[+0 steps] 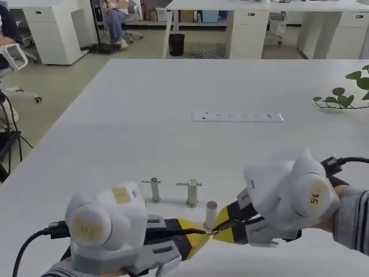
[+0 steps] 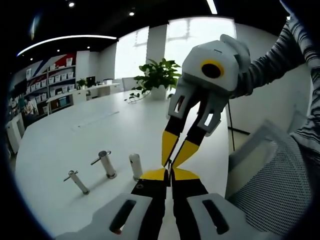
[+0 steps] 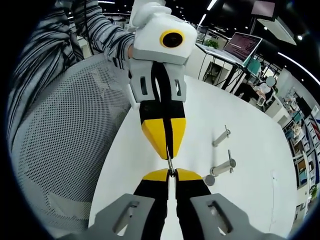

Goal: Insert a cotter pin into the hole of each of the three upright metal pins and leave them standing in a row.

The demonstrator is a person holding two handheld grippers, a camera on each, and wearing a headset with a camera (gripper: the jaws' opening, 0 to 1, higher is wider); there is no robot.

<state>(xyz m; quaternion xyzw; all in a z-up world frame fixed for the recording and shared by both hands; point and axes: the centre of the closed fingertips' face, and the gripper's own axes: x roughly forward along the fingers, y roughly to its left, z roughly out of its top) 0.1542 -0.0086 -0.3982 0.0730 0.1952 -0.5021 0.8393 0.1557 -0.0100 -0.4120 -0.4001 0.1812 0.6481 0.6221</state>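
Both sets of jaws meet tip to tip just in front of the person, low over the near side of the desk (image 1: 173,104). The left gripper (image 3: 169,150) has its yellow jaws pressed together on one end of a thin cotter pin (image 3: 170,164). The right gripper (image 3: 171,174) looks closed on the other end, so the little wire bridges the short gap between them. From where I stand it reads as a handover or a re-grip, though I can't tell which gripper is meant to keep it.

Just beside the meeting tips stands the third metal pin (image 1: 211,214), upright and with nothing through it. To its left in the row, the middle metal pin (image 1: 192,193) and the end metal pin (image 1: 154,190) each carry a cross wire near the top. By my reckoning two of the three are done and the last is in hand.

For the next move, I'd say one gripper has to let go while the other turns the cotter pin level and lines its free end up with the hole in the third metal pin. I can't make that hole out from these angles. The pin is slim and stands free, so a push off-axis could tip it; steadying the shaft with the freed gripper would help.

Farther back on the desk lie a white power strip (image 1: 237,117) and a sprig of green leaves (image 1: 346,95), well apart from the work.
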